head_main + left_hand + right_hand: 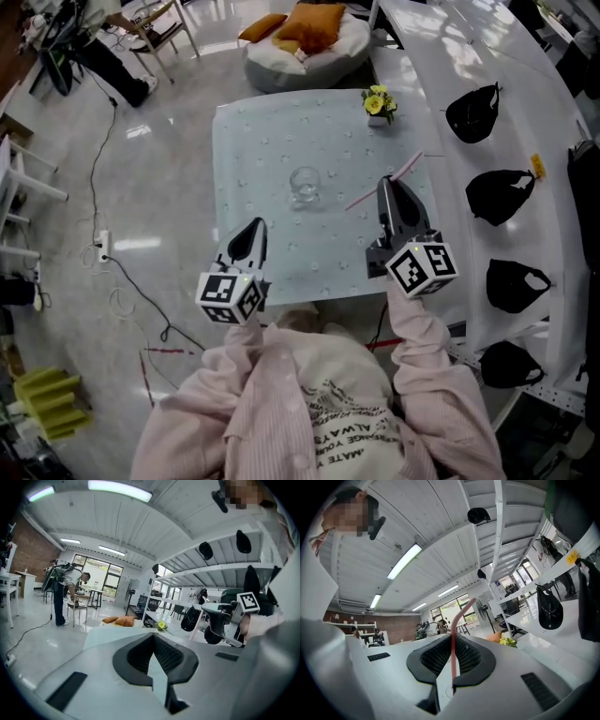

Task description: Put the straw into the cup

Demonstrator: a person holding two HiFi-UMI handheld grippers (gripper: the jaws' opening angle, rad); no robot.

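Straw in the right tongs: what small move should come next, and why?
Probably carry the right tongs leftward in the head view, over the cup. They are shut on the straw, which is to the cup's right, not yet above its open mouth.

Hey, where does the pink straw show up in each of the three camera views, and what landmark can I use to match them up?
Head view: the straw lies diagonally, right of centre, crossing the tip of the right hand-held gripper.
Left gripper view: the straw is probably the thin pink line right of centre, beside that gripper; hard to be sure.
Right gripper view: the straw stands dead centre, clamped between the jaws, its bent top leaning right.
Shared landmark: the yellow flowers.
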